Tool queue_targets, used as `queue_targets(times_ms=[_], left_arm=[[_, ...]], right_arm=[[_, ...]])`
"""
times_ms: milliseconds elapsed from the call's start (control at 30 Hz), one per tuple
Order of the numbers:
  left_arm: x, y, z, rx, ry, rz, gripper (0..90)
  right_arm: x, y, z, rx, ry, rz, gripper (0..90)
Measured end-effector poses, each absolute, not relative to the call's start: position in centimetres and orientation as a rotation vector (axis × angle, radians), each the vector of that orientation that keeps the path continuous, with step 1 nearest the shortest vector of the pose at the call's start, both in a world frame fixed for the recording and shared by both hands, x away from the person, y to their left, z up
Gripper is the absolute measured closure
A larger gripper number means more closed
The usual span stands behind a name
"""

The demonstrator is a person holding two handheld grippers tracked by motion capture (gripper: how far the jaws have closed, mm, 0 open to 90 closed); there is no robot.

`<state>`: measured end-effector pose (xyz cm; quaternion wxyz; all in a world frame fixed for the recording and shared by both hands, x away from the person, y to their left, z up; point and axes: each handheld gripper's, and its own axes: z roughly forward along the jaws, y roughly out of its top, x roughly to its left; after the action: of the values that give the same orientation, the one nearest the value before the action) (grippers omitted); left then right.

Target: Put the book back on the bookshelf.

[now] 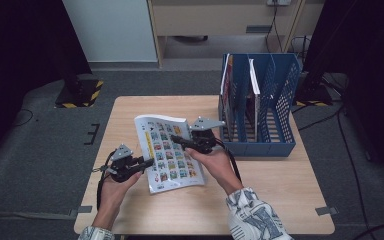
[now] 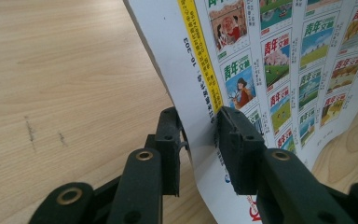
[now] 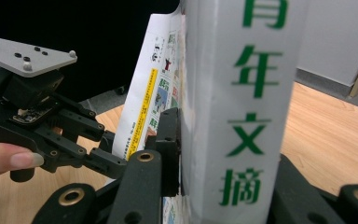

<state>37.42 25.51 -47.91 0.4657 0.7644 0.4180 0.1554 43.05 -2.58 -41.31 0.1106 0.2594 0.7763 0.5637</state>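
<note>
A magazine (image 1: 167, 150) with rows of small colour pictures on its back cover is held tilted above the wooden table (image 1: 270, 200) between both grippers. My left gripper (image 1: 149, 161) reaches in from the left. In the left gripper view its jaws (image 2: 199, 128) stand on either side of the cover's white edge beside a yellow strip, pads against the paper (image 2: 279, 70). My right gripper (image 1: 176, 139) comes from the right and is shut on the spine. That white spine (image 3: 242, 116) with green characters sits between the jaws (image 3: 228, 154) and hides the right one. The left gripper (image 3: 105, 149) shows beyond.
A blue mesh file rack (image 1: 280, 100) stands at the table's back right, with upright magazines (image 1: 252, 85) in its left slots and an empty slot at the right. Bare table lies left of and in front of the hands. A black-and-yellow stand base (image 1: 80, 92) sits on the floor, far left.
</note>
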Motion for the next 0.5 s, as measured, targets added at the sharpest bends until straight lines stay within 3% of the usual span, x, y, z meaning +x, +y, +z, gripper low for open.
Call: queue_targets(times_ms=[500], left_arm=[[36.7,26.1,-46.2,1.869,0.987,0.504,71.1]], right_arm=[[42.8,-2.6,-40.4,0.720,2.260,1.688,71.5]])
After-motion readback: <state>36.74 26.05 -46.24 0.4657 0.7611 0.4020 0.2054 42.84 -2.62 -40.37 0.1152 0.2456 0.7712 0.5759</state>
